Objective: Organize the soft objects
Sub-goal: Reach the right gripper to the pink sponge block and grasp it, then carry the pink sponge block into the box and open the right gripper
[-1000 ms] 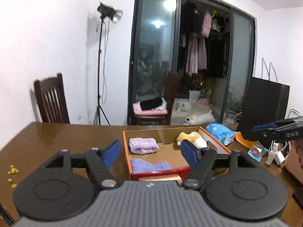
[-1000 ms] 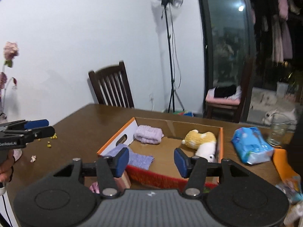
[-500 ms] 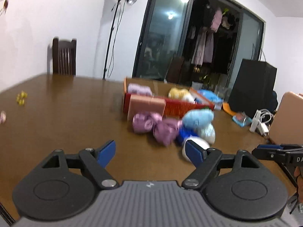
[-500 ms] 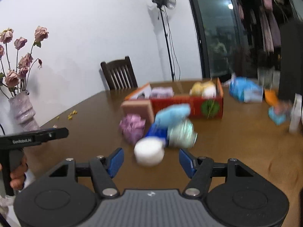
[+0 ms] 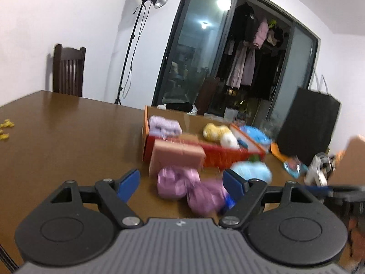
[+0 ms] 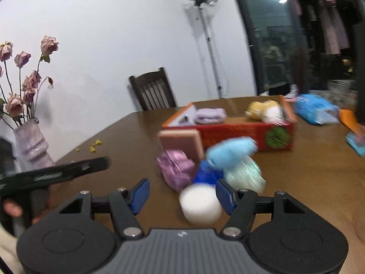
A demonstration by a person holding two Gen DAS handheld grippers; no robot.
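Left gripper (image 5: 181,183): jaws apart, just narrowed, nothing clamped. Right gripper (image 6: 182,196): jaws apart, nothing clamped. Soft objects pile (image 6: 205,166) on worktop (image 5: 68,137), touching red box (image 6: 241,134); lilac towel (image 5: 164,125), yellow plush (image 5: 215,131) inside box.

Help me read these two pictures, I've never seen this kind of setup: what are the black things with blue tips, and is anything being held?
Each is a hand-held two-finger gripper with a camera looking along its fingers. One picture is from the left gripper, the other from the right gripper. Both stand open and hold nothing; their jaws have just been opening. On the brown table a red box holds a lilac cloth and a yellow plush toy. In front lie a purple bundle, a light blue soft toy and a white round thing, blurred.
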